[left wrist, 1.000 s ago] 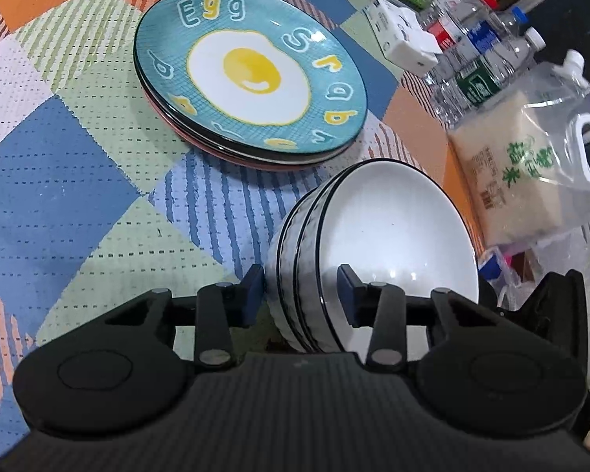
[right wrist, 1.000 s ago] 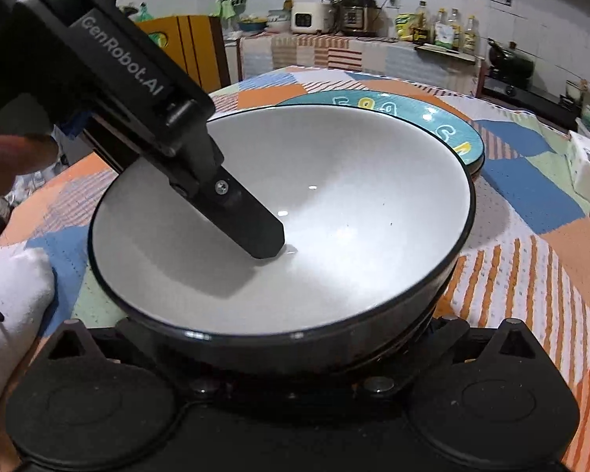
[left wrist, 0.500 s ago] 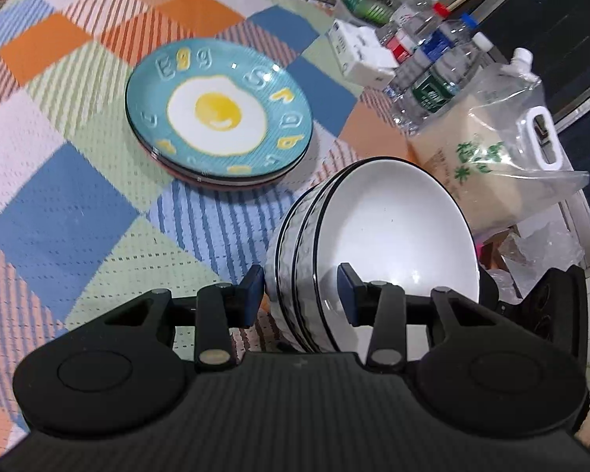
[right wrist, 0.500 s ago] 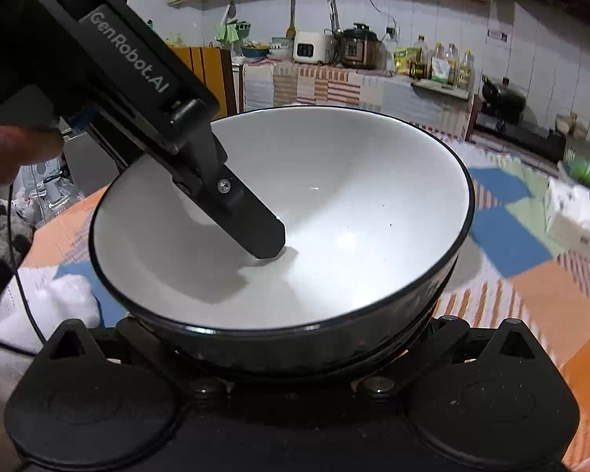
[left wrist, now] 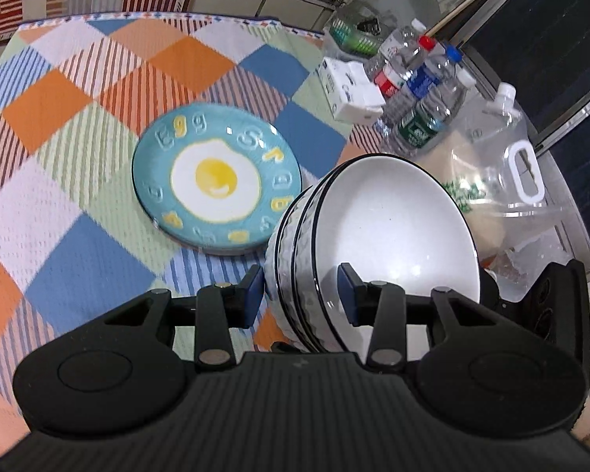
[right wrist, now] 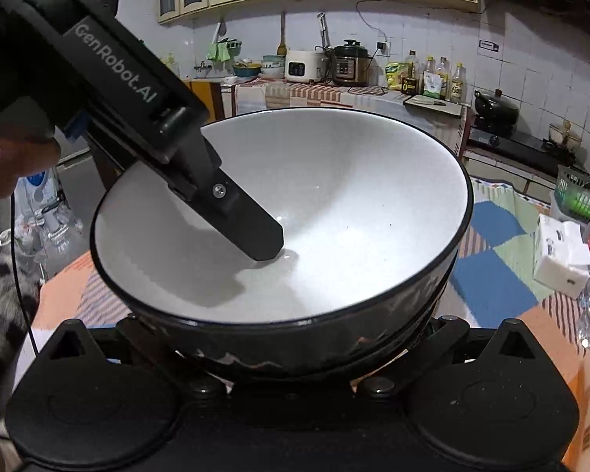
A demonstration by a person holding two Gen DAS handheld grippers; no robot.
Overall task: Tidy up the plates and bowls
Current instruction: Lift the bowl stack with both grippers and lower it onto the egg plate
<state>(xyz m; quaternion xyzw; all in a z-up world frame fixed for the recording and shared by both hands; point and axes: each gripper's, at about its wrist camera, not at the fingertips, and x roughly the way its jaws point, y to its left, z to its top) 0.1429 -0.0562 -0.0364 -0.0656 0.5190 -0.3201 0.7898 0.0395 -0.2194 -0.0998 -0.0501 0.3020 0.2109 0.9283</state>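
Right gripper (right wrist: 291, 358) fingertips: hidden under the bowl stack (right wrist: 287, 212).
Egg plate (left wrist: 216, 177): motion-blurred; near right rim behind the bowl stack (left wrist: 373, 236).
Plates beneath it: only edges show; count unclear.
Bottle (left wrist: 421, 126) labels: too small to read.

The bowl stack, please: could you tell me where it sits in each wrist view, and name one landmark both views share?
Left wrist: bowl stack lower right of centre, rims gripped by the left gripper, beside the egg plate.
Right wrist: bowl stack fills the centre, a left finger inside it.
Shared landmark: white box.
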